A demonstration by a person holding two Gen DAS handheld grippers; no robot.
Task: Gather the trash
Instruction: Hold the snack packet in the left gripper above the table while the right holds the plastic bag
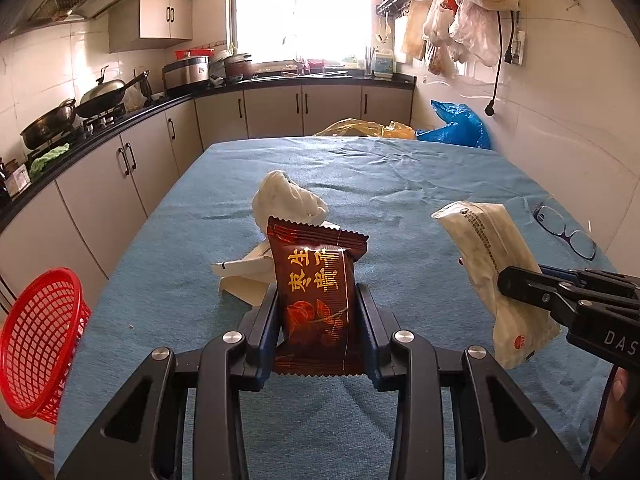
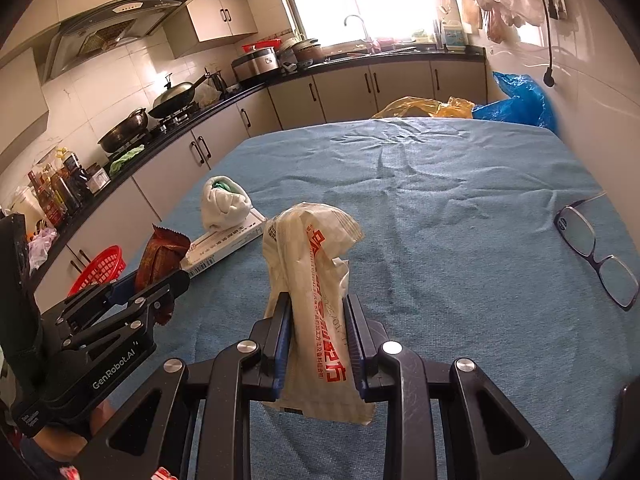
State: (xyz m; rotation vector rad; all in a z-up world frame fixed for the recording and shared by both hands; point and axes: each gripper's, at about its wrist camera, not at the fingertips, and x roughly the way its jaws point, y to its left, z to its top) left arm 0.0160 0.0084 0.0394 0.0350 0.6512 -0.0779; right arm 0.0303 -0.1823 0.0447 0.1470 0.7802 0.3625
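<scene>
Pinching a dark red-brown foil snack packet (image 1: 316, 292) upright between its blue-padded jaws, the left gripper (image 1: 318, 320) sits at the lower middle of its own view, above the blue cloth-covered table (image 1: 400, 184). The right gripper (image 2: 318, 336) likewise clamps a crumpled white plastic wrapper with red print (image 2: 316, 288), low in the centre of its view. A red plastic mesh basket (image 1: 40, 344) hangs off the table edge at lower left, likely the place for the trash. Both grips should stay firm while each piece is carried over the basket mouth, then loosed one at a time. A wadded white tissue (image 1: 288, 200) and flat white carton (image 1: 248, 276) remain mid-frame; the dark-rimmed eyeglasses (image 2: 596, 252) at right should be left alone.
</scene>
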